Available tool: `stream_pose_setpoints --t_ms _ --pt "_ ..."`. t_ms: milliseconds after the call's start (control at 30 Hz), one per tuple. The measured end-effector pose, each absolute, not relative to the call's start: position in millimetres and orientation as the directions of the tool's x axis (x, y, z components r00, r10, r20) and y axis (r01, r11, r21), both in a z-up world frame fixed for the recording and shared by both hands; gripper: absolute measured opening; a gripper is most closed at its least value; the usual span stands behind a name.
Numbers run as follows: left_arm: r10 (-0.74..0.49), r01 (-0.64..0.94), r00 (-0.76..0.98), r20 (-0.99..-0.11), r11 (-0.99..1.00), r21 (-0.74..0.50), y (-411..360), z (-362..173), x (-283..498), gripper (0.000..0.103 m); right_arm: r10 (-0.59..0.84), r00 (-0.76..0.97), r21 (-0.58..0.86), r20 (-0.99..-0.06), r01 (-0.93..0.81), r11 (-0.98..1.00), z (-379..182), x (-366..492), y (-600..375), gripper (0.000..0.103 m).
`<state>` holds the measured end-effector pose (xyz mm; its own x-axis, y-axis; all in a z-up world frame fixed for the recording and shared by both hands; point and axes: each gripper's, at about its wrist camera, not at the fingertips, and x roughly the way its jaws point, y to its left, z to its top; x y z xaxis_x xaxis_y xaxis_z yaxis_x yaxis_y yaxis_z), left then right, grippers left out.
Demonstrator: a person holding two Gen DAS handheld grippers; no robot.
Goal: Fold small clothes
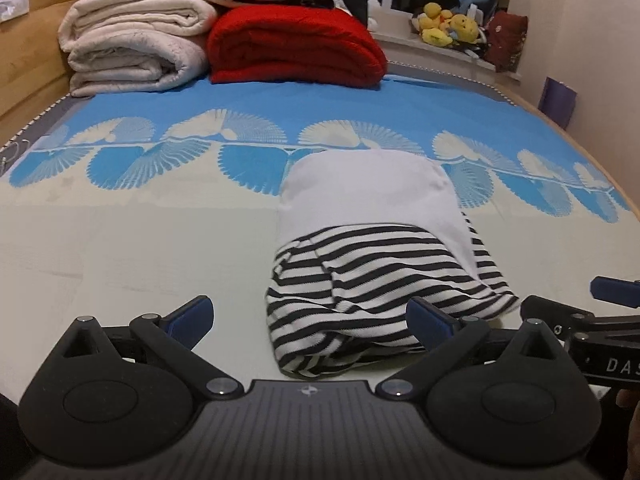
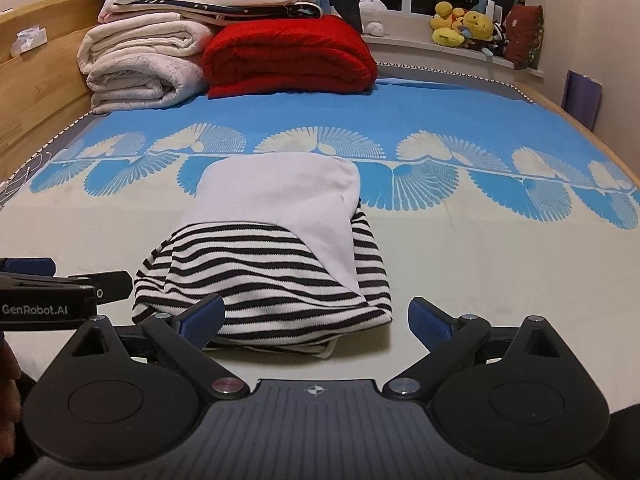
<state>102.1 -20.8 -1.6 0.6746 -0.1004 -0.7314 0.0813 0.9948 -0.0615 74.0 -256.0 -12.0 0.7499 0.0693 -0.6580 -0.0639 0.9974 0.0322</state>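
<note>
A small black-and-white striped garment (image 1: 360, 276) with a white part (image 1: 368, 192) lies folded over on the bed, also in the right wrist view (image 2: 264, 276). My left gripper (image 1: 310, 320) is open and empty, its jaws wide apart at the garment's near edge. My right gripper (image 2: 316, 318) is open and empty, also just before the near edge. The right gripper shows at the right edge of the left wrist view (image 1: 600, 320); the left gripper shows at the left edge of the right wrist view (image 2: 48, 292).
The bed sheet (image 2: 440, 120) is blue and cream with fan patterns. Folded cream blankets (image 2: 136, 68) and a red blanket (image 2: 288, 56) are stacked at the far end. Plush toys (image 2: 464, 24) sit on the windowsill. A wooden bed frame (image 2: 36, 80) runs along the left.
</note>
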Motion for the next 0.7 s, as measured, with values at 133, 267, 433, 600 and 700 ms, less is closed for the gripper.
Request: stream_pose_setpoints --t_ms 133,267,433,600,700 --pt "-0.115 0.079 0.656 -0.746 0.993 -0.083 -19.2 -4.4 106.4 0.102 0.067 0.754 0.036 -0.653 -0.057 0.998 -12.6 78.7 -254.9 0.098" --pt "-0.089 0.095 0.661 -0.745 0.995 -0.035 -22.4 -7.2 107.2 0.102 0.065 0.753 0.036 -0.655 -0.055 0.998 -14.2 85.5 -252.4 0.098" --pt "-0.09 0.088 0.649 -0.755 0.995 -0.044 -19.3 -11.5 111.7 0.102 0.06 0.755 0.036 -0.653 -0.048 0.998 -14.7 89.7 -250.2 0.098" --pt "-0.087 0.084 0.655 -0.751 0.996 -0.042 -19.1 -10.4 111.5 0.102 0.06 0.754 0.032 -0.654 -0.052 0.998 -15.2 89.4 -247.3 0.098" --pt "-0.092 0.087 0.657 -0.748 0.995 -0.045 -19.3 -10.3 111.0 0.102 0.059 0.757 0.021 -0.651 -0.06 0.998 -15.0 88.2 -245.8 0.098"
